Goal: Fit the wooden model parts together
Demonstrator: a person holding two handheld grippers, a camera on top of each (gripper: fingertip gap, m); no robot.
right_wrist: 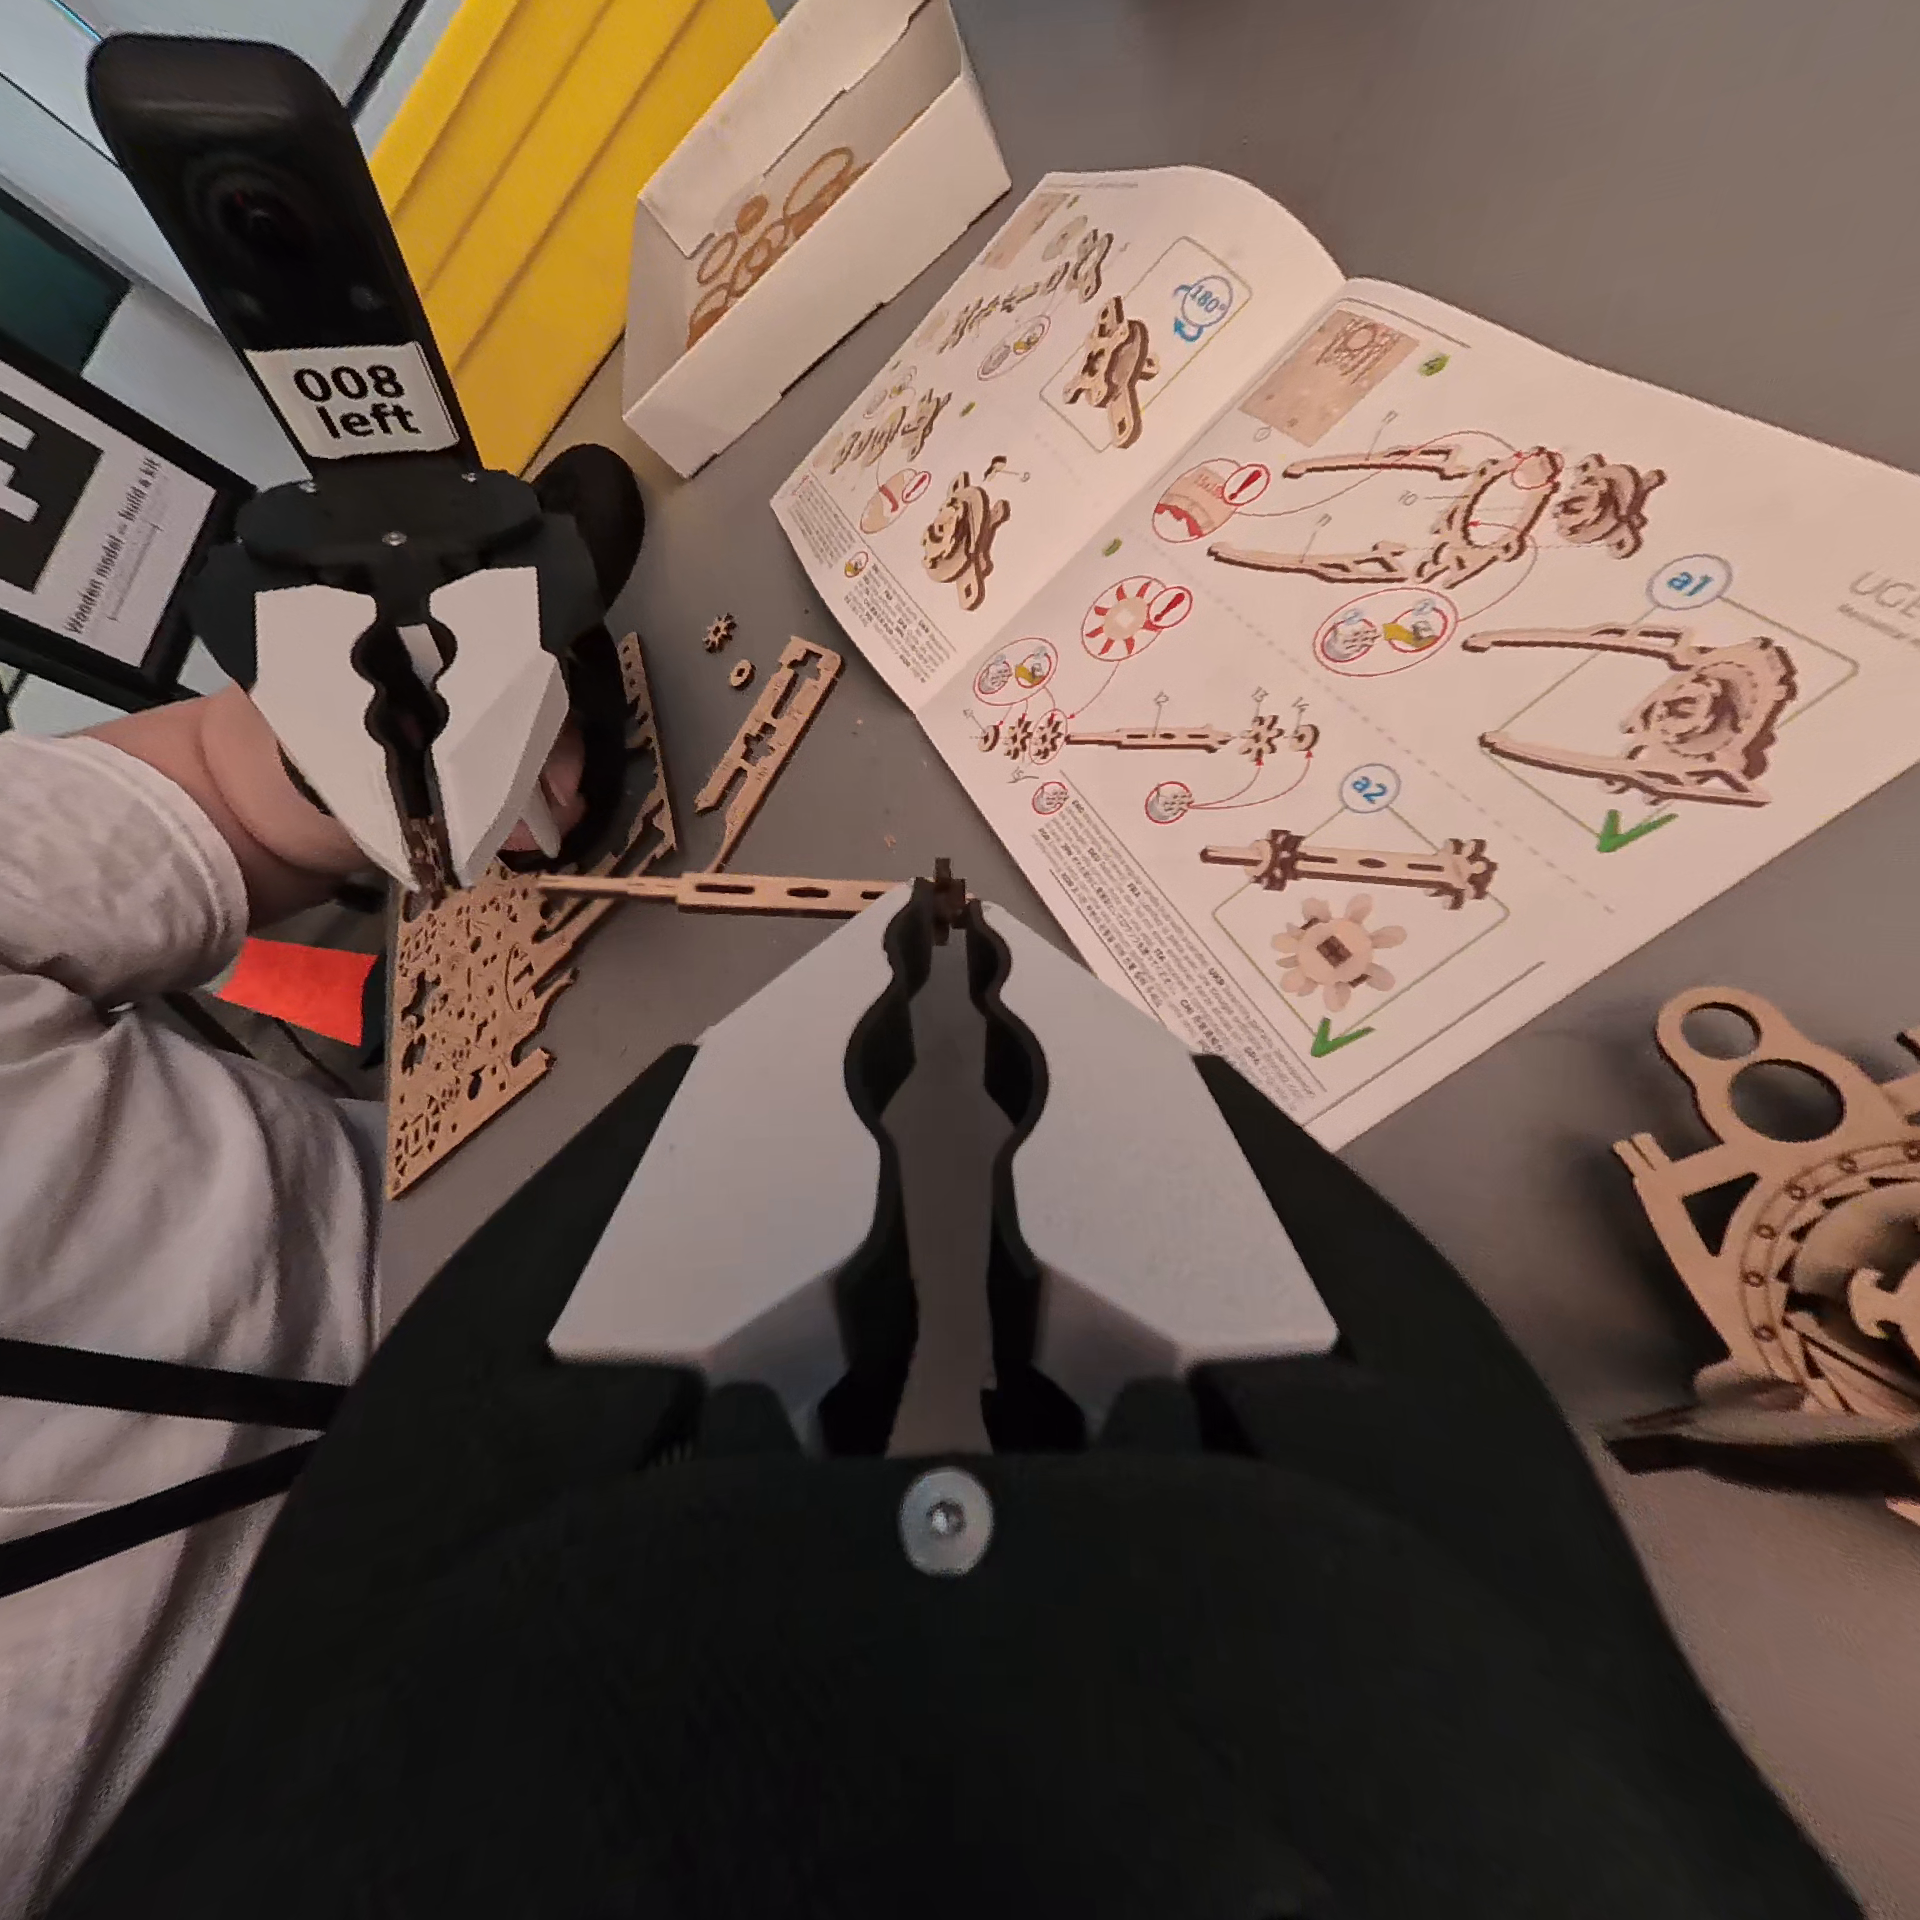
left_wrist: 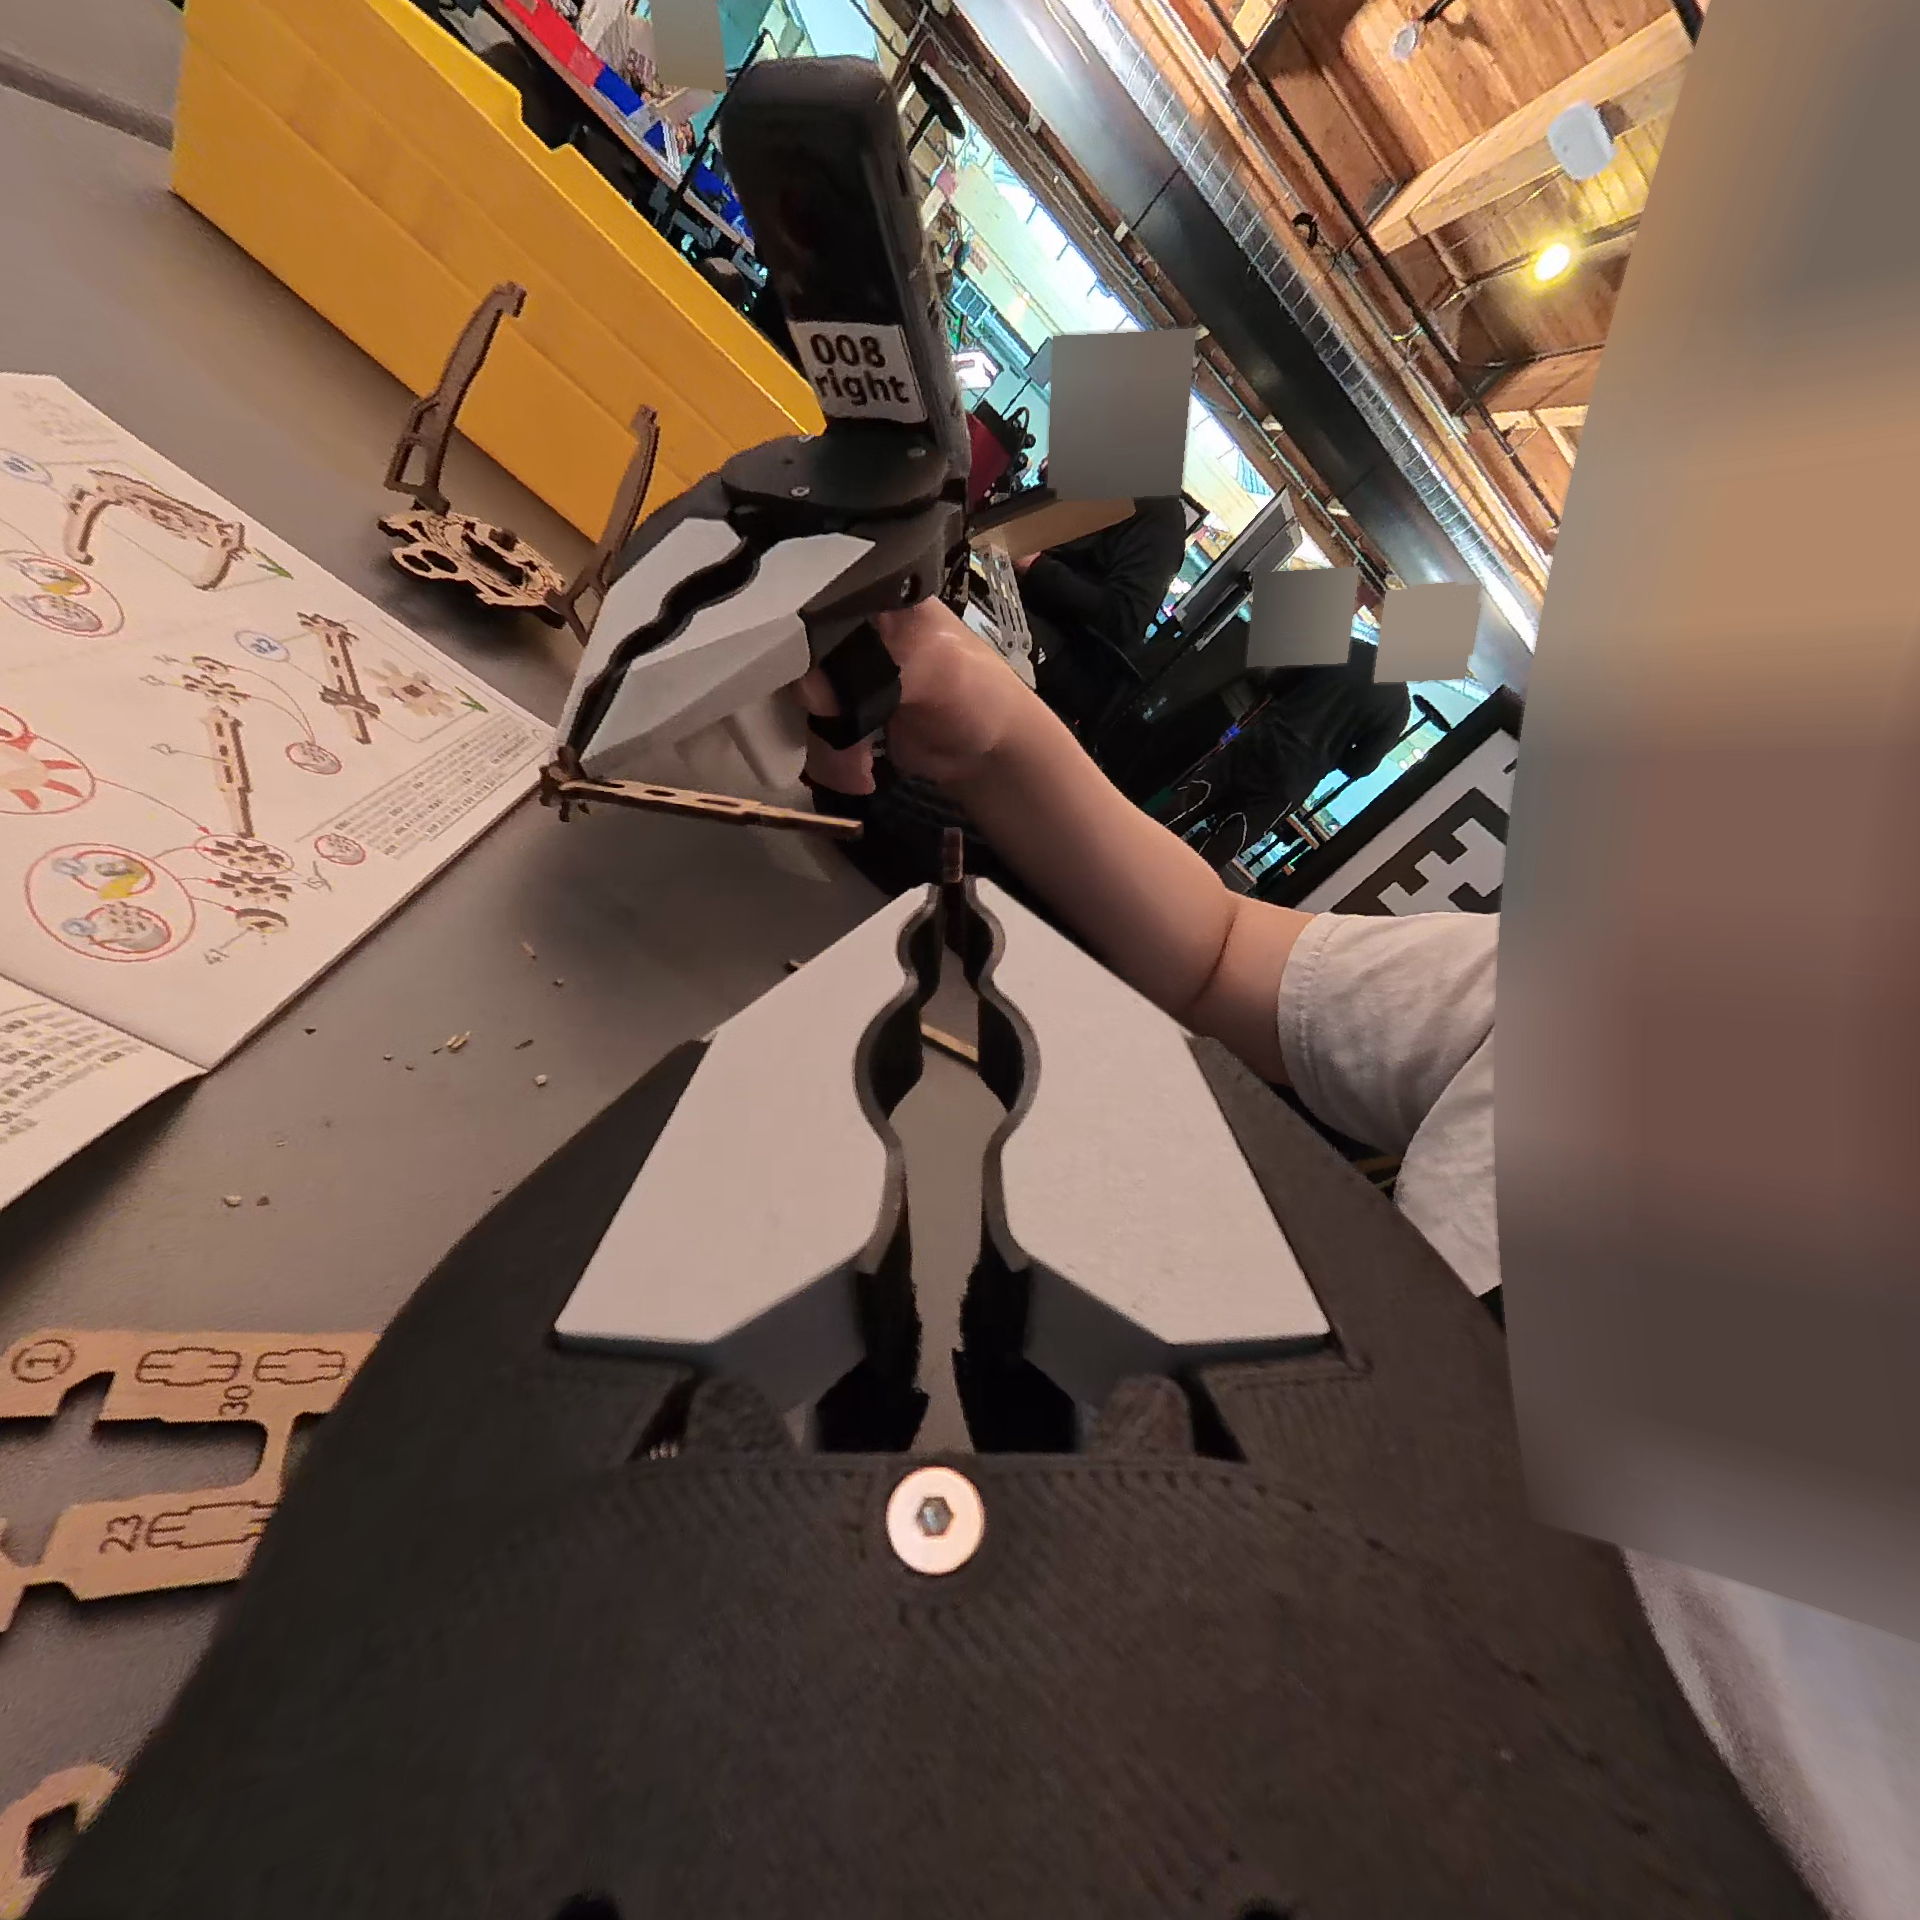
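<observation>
Right gripper [right_wrist: 940, 914]: closed on the end of the slotted axle [right_wrist: 727, 891], which was held level above the table so its free end pointed at the left gripper.
Left gripper [right_wrist: 431, 868]: closed on a small gear piece [right_wrist: 424, 836], held edge-up, probably so it could be slid onto the axle.
Sheet [right_wrist: 468, 997]: punched-out fret left flat under the left gripper, spare parts within reach.
Manual [right_wrist: 1351, 644]: laid open beside the work for reference.
Frame [left_wrist: 488, 540]: part-built stand parked farther back, by the yellow bin [left_wrist: 436, 260].

Grey table [right_wrist: 1558, 208] bears an open instruction sheet [right_wrist: 1351, 623]; white box [right_wrist: 810, 260] beside it, yellow bin [right_wrist: 540, 156] beyond, cut-out wooden sheet [right_wrist: 468, 997] nearby.
</observation>
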